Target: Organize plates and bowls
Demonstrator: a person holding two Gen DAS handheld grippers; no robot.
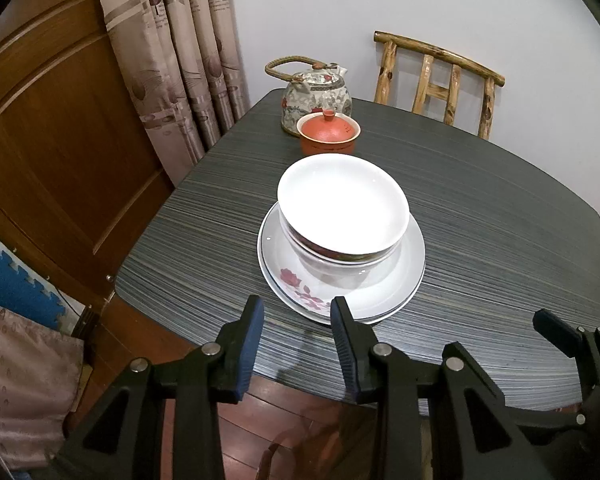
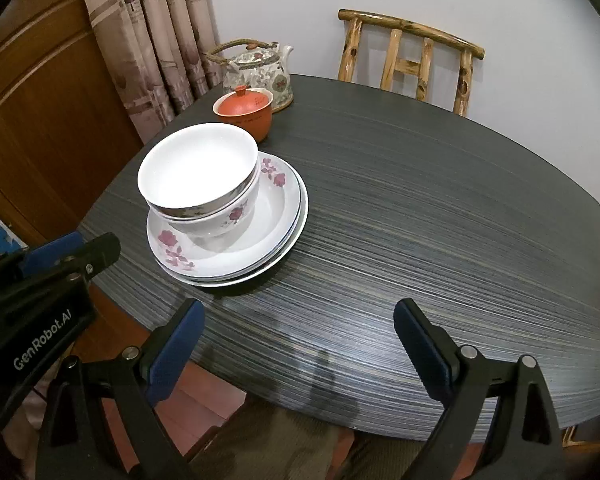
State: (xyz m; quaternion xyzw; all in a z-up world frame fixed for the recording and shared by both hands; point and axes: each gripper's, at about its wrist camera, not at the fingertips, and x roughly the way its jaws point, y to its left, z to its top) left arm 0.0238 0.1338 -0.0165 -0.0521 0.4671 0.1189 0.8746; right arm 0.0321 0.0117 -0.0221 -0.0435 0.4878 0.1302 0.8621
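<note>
Left tongs: I see my blue-padded fingers a modest way apart with nothing between them, hanging over the near edge of the tabletop; the right finger's tip overlaps the plates' near rim in the left wrist view, but I cannot tell if it touches.
Right tongs: my fingers stand wide apart and hold nothing, over bare tabletop at the near edge.
Bowls: two white bowls nested one inside the other, the upper one sitting slightly tilted; they stand on the plates, toward the 12 o'clock side of them in the left wrist view.
Plates: a stack of white plates, the top one with red flower prints, lying flat on the tabletop at about 12 o'clock from my left tongs and about 10 o'clock from my right tongs.
Red lidded cup: at 12 o'clock just beyond the bowls, apart from them.
Teapot: flowered, with a woven handle, just behind the red cup at the far edge.
Chair: wooden back at about 1 o'clock beyond the tabletop.
Curtain: hanging at 11 o'clock, beside a wooden door.
</note>
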